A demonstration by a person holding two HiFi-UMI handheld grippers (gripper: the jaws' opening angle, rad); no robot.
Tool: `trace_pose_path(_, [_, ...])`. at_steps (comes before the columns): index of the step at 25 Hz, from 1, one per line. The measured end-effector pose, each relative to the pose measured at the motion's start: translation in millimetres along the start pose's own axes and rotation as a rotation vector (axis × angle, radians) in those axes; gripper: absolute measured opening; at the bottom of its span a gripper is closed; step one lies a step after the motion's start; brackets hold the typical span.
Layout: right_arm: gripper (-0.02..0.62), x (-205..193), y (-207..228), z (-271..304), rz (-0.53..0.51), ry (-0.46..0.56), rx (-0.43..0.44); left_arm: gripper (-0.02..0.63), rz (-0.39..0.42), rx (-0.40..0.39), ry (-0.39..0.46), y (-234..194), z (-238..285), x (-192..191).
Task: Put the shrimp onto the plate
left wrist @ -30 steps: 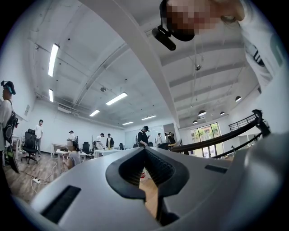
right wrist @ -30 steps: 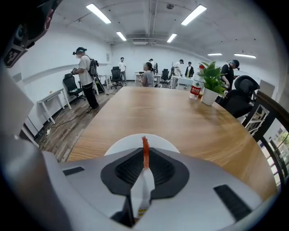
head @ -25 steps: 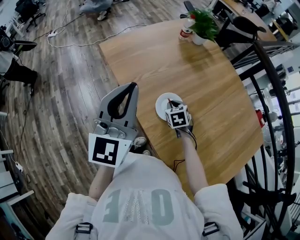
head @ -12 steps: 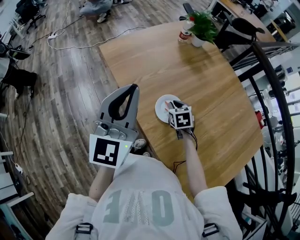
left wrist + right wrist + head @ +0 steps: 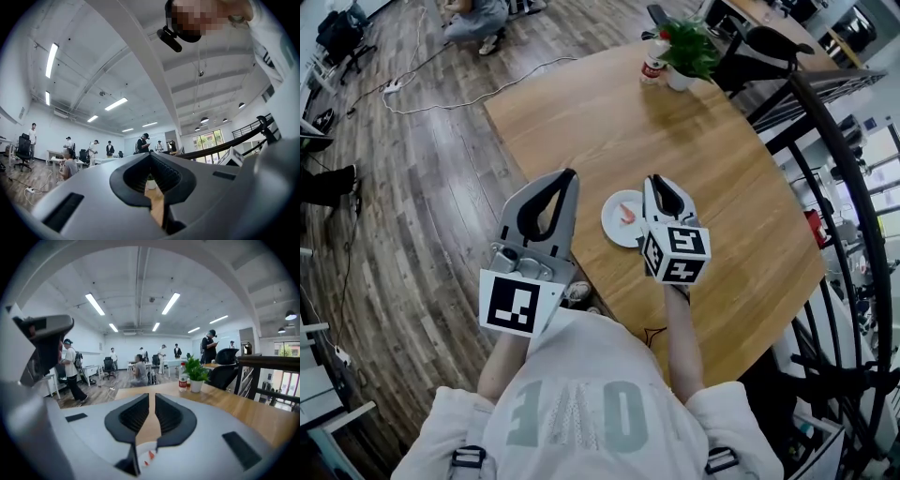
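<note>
Right gripper (image 5: 652,181): we hold it empty, jaws a slit apart, right of plate (image 5: 611,226) | shrimp (image 5: 627,214) on plate, mid-frame near table (image 5: 703,131) lower-left edge | left gripper (image 5: 569,172) clenched, left of that edge | bare tabletop upper right.

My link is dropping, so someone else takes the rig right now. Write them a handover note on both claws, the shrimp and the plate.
Left claw: jaws shut, empty, held left of the plate by the table's edge.
Right claw: jaws a narrow slit apart, nothing between them, raised at the plate's right side.
Shrimp: lies on the white plate, free of both claws.
The plate sits on the wooden table, close to its near edge.
Done: the shrimp is on the plate.
Left: apparently nothing for the task; just draw both claws clear.
</note>
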State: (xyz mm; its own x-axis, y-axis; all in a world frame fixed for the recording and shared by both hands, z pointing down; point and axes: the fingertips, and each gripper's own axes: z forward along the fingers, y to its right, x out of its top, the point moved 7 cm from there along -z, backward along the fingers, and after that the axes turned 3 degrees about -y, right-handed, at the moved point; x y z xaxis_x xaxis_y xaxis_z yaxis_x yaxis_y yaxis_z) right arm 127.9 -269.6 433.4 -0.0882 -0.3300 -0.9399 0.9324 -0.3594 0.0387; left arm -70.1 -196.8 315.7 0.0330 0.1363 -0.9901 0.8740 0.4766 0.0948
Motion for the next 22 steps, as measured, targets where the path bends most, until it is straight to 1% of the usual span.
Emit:
trace_pose_path(2, [0.049, 21, -6, -23, 0.015, 0.113, -0.008, 0.009, 0.001, -0.009, 0.003, 1, 3, 1])
trace_pose_path(4, [0.049, 37, -12, -45, 0.004, 0.220, -0.009, 0.009, 0.003, -0.020, 0.008, 2, 5, 2])
trace_pose_path(7, [0.043, 54, -22, -71, -0.075, 0.349, -0.020, 0.009, 0.006, -0.039, 0.020, 6, 9, 3])
trace_pose_path(9, [0.040, 61, -27, -86, -0.105, 0.401, -0.027, 0.009, 0.008, -0.055, 0.024, 9, 11, 4])
trace_pose_path(12, [0.040, 67, -32, -100, -0.114, 0.432, -0.046, 0.009, 0.015, -0.081, 0.028, 13, 15, 6])
trace_pose_path(16, [0.037, 64, -34, -108, -0.134, 0.420, -0.075, 0.009, 0.013, -0.100, 0.044, 17, 17, 9])
trace_pose_path(22, [0.035, 62, -32, -114, -0.116, 0.422, -0.090, 0.009, 0.014, -0.125, 0.046, 20, 25, 7])
